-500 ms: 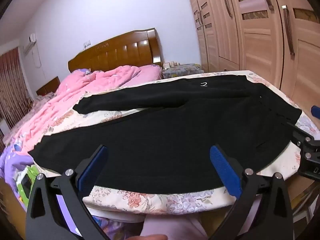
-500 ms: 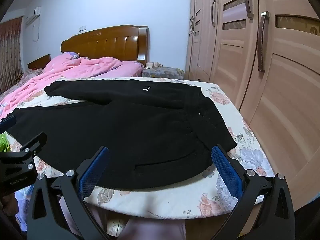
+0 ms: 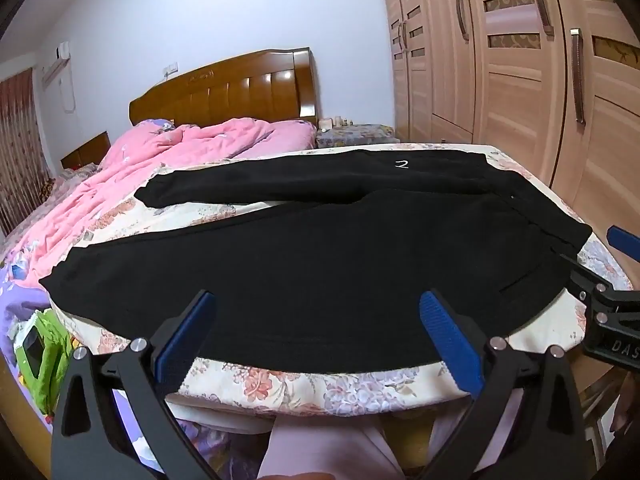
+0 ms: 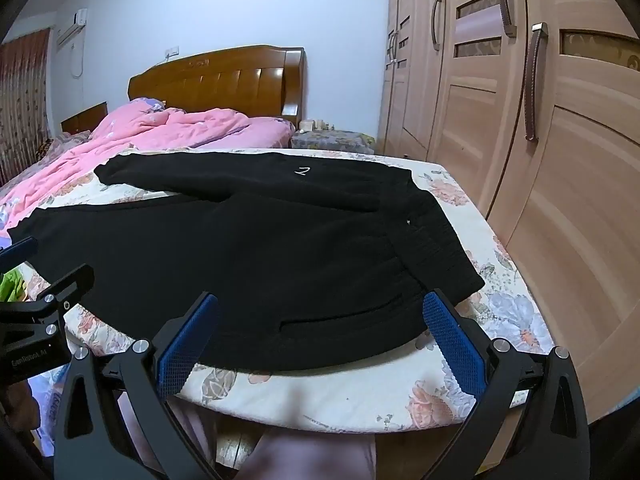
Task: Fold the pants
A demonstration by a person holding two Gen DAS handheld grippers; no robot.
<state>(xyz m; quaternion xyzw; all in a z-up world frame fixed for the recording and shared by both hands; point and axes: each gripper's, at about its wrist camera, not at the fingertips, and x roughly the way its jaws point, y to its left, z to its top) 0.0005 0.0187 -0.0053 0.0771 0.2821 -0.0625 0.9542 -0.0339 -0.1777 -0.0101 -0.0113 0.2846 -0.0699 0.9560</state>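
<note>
Black pants (image 3: 320, 256) (image 4: 260, 256) lie spread flat across the foot of the bed, legs running left, waistband at the right, a small white mark on the far leg. My left gripper (image 3: 318, 322) hovers open above the near edge of the pants, nothing between its blue pads. My right gripper (image 4: 320, 324) is also open, over the near hip and pocket by the waistband, with its jaws empty. Each gripper shows at the other view's side edge.
The floral sheet of the bed (image 3: 320, 388) ends just in front of me. A pink quilt (image 3: 192, 152) is heaped at the far left under a wooden headboard (image 3: 224, 92). Wardrobe doors (image 4: 540, 140) line the right side. A green item (image 3: 44, 352) lies lower left.
</note>
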